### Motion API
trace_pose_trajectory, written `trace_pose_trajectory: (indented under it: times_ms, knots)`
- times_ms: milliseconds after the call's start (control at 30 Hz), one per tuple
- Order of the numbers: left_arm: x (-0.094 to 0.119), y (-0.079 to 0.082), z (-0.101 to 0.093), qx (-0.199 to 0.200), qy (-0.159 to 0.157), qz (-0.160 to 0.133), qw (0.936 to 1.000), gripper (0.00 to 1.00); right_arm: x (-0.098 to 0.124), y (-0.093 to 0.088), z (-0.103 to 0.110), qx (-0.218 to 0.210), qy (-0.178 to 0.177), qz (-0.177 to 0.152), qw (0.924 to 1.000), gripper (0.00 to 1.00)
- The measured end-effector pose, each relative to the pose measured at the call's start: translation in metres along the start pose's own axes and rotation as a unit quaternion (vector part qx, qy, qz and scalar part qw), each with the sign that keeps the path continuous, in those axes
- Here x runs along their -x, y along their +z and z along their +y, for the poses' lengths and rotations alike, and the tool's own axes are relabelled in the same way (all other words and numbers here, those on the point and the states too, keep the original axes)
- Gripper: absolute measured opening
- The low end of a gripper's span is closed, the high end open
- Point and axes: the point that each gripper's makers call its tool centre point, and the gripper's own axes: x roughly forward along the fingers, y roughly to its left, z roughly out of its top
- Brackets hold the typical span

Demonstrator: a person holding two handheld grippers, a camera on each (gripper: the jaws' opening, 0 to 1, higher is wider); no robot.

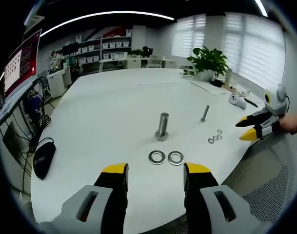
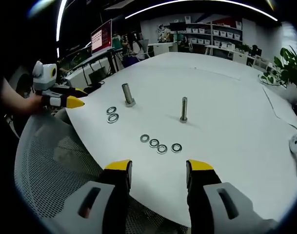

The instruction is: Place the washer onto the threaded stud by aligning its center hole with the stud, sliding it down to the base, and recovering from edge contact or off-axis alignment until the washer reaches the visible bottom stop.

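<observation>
Left gripper hung at the near table edge, jaws wide apart, nothing between them. Right gripper sat the same way at its own edge, jaws wide and empty; in the left gripper view it showed off the table's right side, held by a hand.

Two large washers lay flat side by side, just ahead of the left jaws. Thick stud stood upright just beyond them, bare. Thin stud stood upright further in, also bare, with four small washers in a row between it and the right gripper. Open white table all around both studs; washers well inside the edge.

Mesh chair sat under the right gripper's edge. Mouse near the left edge. Plant, blinds and shelves behind. Red monitor had text, too small to read.
</observation>
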Motion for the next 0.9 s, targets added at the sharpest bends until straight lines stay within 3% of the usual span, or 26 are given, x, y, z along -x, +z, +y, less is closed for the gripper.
trace_pose_trajectory:
  times_ms: [700, 900]
  knots:
    - [-0.0013, -0.0018, 0.0018, -0.005, 0.005, 0.005, 1.0000, 0.42, 0.0008, 0.0012, -0.0019, -0.003, -0.004, -0.004, 1.0000, 0.47]
    - [-0.0048, -0.0089, 0.0019, -0.007, 0.004, 0.024, 0.9997, 0.44, 0.0019, 0.0033, -0.0008, -0.007, -0.001, -0.010, 0.9999, 0.47]
